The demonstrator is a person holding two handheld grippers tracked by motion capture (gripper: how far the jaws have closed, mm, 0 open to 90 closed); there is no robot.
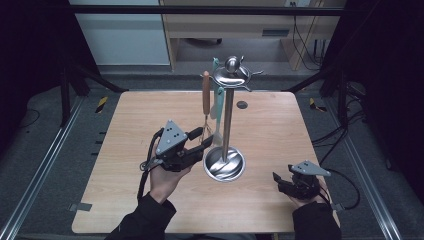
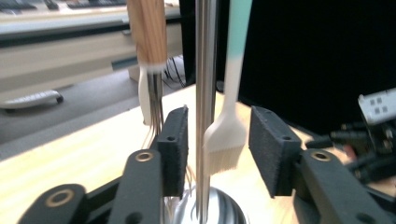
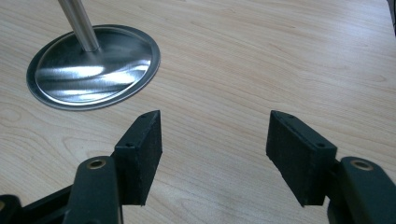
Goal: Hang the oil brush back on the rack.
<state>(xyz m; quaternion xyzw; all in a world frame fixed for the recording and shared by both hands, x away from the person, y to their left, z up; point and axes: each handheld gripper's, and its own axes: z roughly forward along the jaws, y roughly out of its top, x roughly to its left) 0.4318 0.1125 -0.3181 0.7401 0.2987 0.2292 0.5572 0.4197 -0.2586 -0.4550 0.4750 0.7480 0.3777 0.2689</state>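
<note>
A steel utensil stand (image 1: 228, 117) rises from a round base (image 1: 224, 164) in the middle of the wooden table (image 1: 270, 125). A wooden-handled whisk (image 1: 206, 100) and a teal-handled brush (image 1: 218, 106) hang from its top hooks. My left gripper (image 1: 202, 137) is open at their lower ends. In the left gripper view the left gripper (image 2: 218, 135) has the pole (image 2: 205, 93) and the white brush head (image 2: 225, 144) between its jaws, untouched, with the whisk (image 2: 150, 46) beyond the left jaw. My right gripper (image 1: 279, 182) (image 3: 215, 135) is open over bare wood beside the base (image 3: 93, 65).
A small dark disc (image 1: 242, 104) lies on the table behind the stand. Black frame posts and cables flank the table, and a desk (image 1: 240, 25) stands beyond it. The other gripper (image 2: 376, 121) shows at the right edge of the left gripper view.
</note>
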